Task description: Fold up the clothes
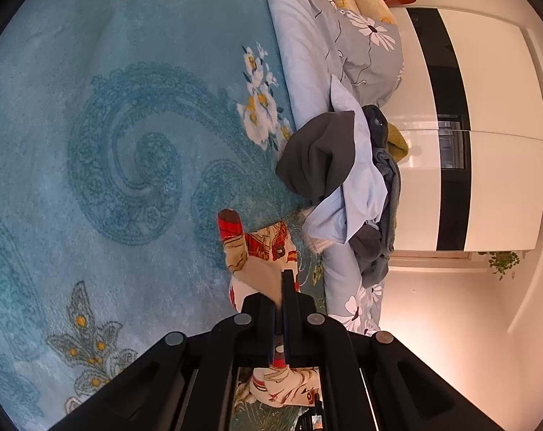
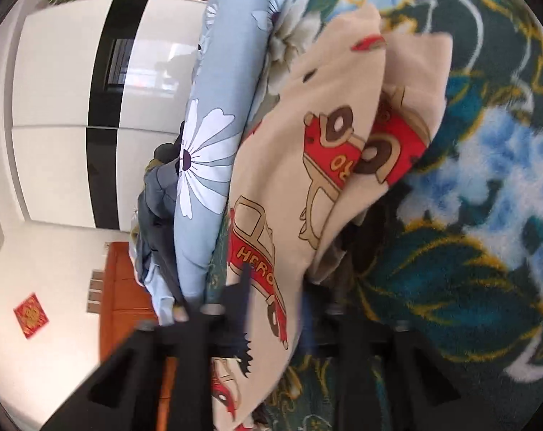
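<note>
A cream garment printed with red fire trucks (image 1: 257, 248) lies bunched on the teal patterned blanket (image 1: 128, 125). My left gripper (image 1: 282, 287) is shut on a fold of it, and cloth shows between and below the fingers. In the right wrist view the same garment (image 2: 307, 151) is lifted in loose folds over the dark floral blanket (image 2: 487, 179). It runs down between the fingers of my right gripper (image 2: 275, 298). Those fingers (image 2: 244, 287) are blurred, with a visible gap filled by cloth, so their grip is unclear.
A heap of dark grey and pale blue clothes (image 1: 343, 179) sits by a rolled grey-blue floral duvet (image 1: 361, 43) along the bed's far side. Behind it stand a white wardrobe with a black stripe (image 1: 487, 125) and a wooden headboard (image 2: 128, 287).
</note>
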The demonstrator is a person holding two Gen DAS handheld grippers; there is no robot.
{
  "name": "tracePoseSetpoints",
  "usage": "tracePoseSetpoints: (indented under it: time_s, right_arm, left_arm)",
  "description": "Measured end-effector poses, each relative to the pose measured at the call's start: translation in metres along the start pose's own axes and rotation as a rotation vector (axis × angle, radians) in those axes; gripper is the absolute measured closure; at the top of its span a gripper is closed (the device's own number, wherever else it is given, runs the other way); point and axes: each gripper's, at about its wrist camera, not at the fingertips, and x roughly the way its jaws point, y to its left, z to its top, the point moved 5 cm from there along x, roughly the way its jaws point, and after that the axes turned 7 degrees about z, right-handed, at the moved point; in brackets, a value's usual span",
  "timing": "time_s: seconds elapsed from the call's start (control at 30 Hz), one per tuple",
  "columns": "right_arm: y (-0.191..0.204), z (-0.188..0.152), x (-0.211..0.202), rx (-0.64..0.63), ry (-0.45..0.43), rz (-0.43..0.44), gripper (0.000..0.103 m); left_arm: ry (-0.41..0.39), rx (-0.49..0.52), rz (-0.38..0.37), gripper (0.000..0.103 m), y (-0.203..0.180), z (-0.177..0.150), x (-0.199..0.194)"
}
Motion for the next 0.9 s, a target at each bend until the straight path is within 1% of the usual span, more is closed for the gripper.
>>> tracePoseSetpoints:
  time_s: [0.07,0.1,0.17,0.23,0.3,0.4,0.43,0.47,0.57,0.63,0.7,0.77,0.8,0.83,0.9]
  right_arm:
    - [0.009,0.002,-0.005,0.006,-0.018,0.032,0.1]
    - [0.022,0.005,-0.013,-0.031,-0.043,0.047,0.101]
    - [0.057,0.009,-0.033,-0.113,-0.077,0.119,0.101]
    - [0.095,0.011,-0.058,-0.202,-0.108,0.202,0.101]
    - [0.134,0.004,-0.088,-0.31,-0.134,0.274,0.101]
    - [0.181,-0.013,-0.13,-0.448,-0.144,0.374,0.101]
    - [0.192,-0.02,-0.139,-0.498,-0.137,0.378,0.101]
    - [0.199,-0.026,-0.144,-0.539,-0.128,0.367,0.101]
    - [0.214,-0.043,-0.14,-0.639,-0.128,0.295,0.101]
    - [0.215,-0.05,-0.136,-0.662,-0.124,0.285,0.101]
    - [0.216,-0.05,-0.129,-0.654,-0.115,0.277,0.101]
    - [0.216,-0.049,-0.125,-0.649,-0.107,0.273,0.101]
    - [0.216,-0.048,-0.125,-0.649,-0.111,0.273,0.101]
    - [0.215,-0.047,-0.126,-0.649,-0.115,0.274,0.101]
    - [0.213,-0.044,-0.129,-0.649,-0.127,0.271,0.101]
  left_arm:
    - [-0.028,0.023,-0.038,0.099,-0.011,0.004,-0.013]
    - [-0.047,0.052,-0.058,0.099,-0.019,0.006,-0.022]
    - [-0.092,0.123,-0.098,0.1,-0.038,0.008,-0.044]
    - [-0.19,0.2,-0.126,0.101,-0.054,0.011,-0.073]
    - [-0.288,0.249,-0.157,0.101,-0.064,0.017,-0.106]
    - [-0.278,0.24,-0.12,0.101,-0.05,0.021,-0.111]
    - [-0.275,0.237,-0.108,0.101,-0.045,0.022,-0.112]
    - [-0.271,0.234,-0.095,0.101,-0.041,0.023,-0.114]
    - [-0.261,0.224,-0.058,0.101,-0.026,0.028,-0.118]
    - [-0.205,0.197,-0.013,0.101,-0.011,0.018,-0.098]
    - [-0.146,0.177,0.042,0.101,0.005,0.006,-0.076]
    - [-0.129,0.188,0.132,0.098,0.018,-0.007,-0.058]
    - [-0.116,0.2,0.197,0.097,0.026,-0.013,-0.049]
    - [-0.097,0.182,0.218,0.095,0.036,-0.02,-0.043]
    - [-0.06,0.145,0.258,0.084,0.057,-0.032,-0.031]
